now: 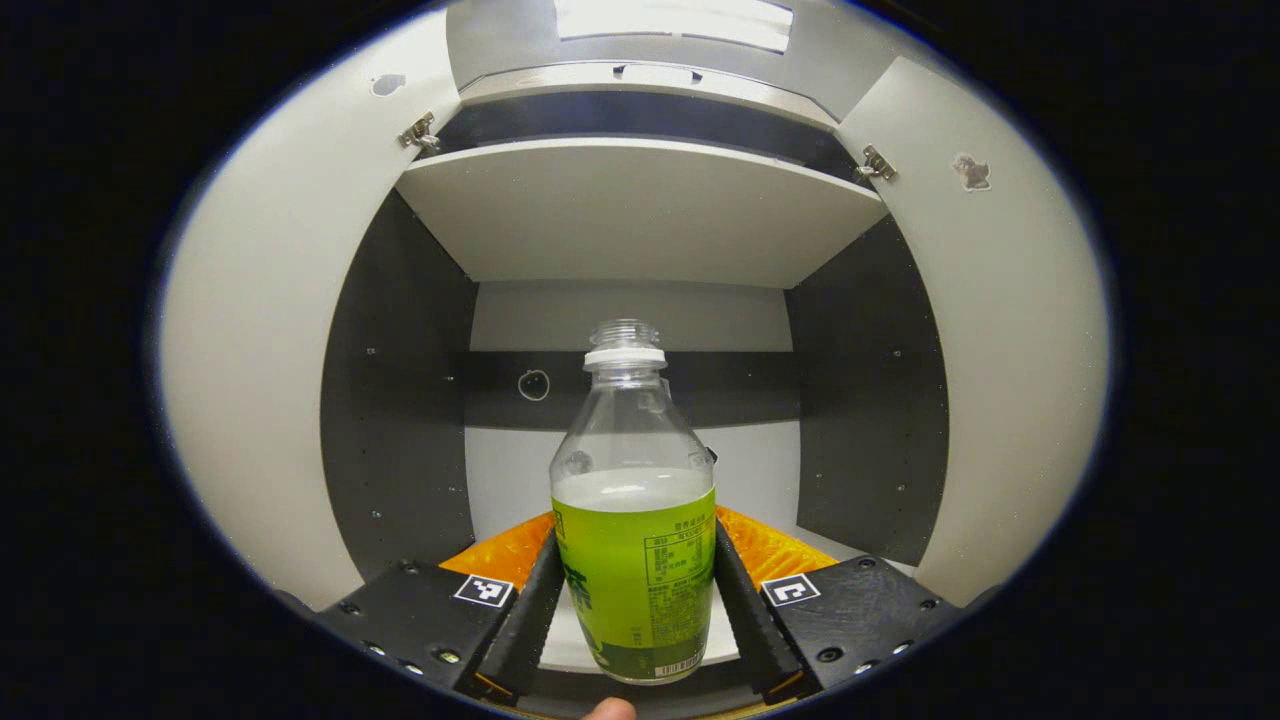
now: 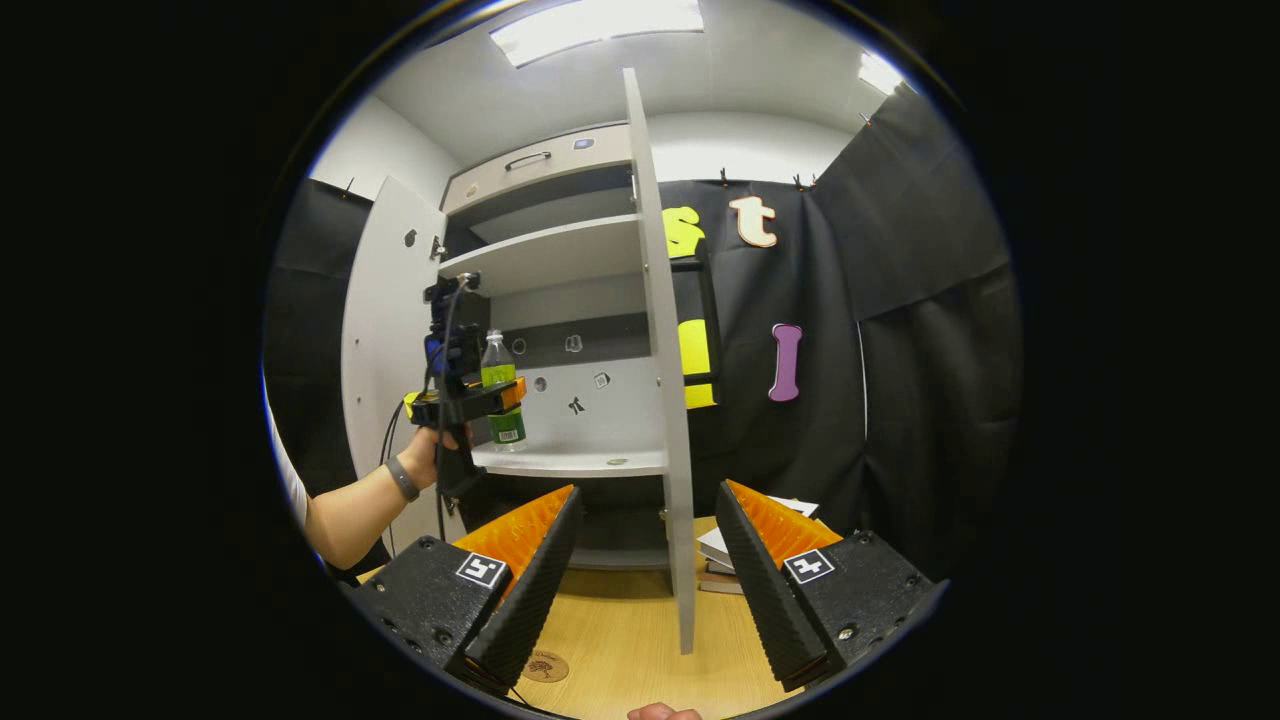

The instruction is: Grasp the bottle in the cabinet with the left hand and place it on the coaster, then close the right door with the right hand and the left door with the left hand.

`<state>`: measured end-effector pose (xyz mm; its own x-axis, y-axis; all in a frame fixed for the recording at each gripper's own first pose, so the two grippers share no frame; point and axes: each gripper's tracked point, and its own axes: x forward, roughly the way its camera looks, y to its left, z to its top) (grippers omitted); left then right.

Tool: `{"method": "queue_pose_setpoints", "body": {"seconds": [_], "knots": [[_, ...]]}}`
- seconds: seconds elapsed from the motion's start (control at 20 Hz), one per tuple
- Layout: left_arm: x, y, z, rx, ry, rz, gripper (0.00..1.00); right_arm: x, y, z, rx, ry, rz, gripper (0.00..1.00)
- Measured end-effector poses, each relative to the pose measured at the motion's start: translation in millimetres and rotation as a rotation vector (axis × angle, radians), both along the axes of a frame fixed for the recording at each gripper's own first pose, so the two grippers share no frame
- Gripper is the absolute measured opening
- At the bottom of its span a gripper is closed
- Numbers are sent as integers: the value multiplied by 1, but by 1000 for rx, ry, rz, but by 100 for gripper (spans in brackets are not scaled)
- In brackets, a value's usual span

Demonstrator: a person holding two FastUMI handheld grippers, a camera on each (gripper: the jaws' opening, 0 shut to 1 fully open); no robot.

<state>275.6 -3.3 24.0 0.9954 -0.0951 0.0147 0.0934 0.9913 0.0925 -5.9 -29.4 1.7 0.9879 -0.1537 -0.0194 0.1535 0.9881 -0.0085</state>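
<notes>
Gripping the bottle (image 1: 634, 560), left gripper (image 1: 634, 600) jaws closed.

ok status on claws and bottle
Left claw shut on bottle, inside cabinet. Right claw open, empty. Both doors open; coaster on table.

Left gripper (image 1: 634, 600): its 2 fingers (image 1: 530, 610) stand on either side of the bottle (image 1: 634, 530), both pressing its lower body, gripper level and pointing straight ahead. In the right gripper view it (image 2: 500, 395) sits raised at about shelf height, held from below by a hand (image 2: 432, 448) with a band on the wrist, forearm (image 2: 350, 515) bare and angled upward from the lower left.

Right gripper (image 2: 640, 570): low, pointing forward, its 2 fingers (image 2: 530, 590) spread wide apart, nothing between them.
</notes>
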Motion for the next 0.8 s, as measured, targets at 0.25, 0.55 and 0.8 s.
{"method": "queue_pose_setpoints", "body": {"seconds": [0.25,0.55,0.8], "knots": [[-68,0,-21,-16,38,-23,75,-9,13,3,3,-3,44,83],[-142,-8,-65,9,17,16,78,-15,27,8,-39,16,96,83],[-191,-31,-124,71,50,1,75,-17,38,19,-79,6,125,83]]}}
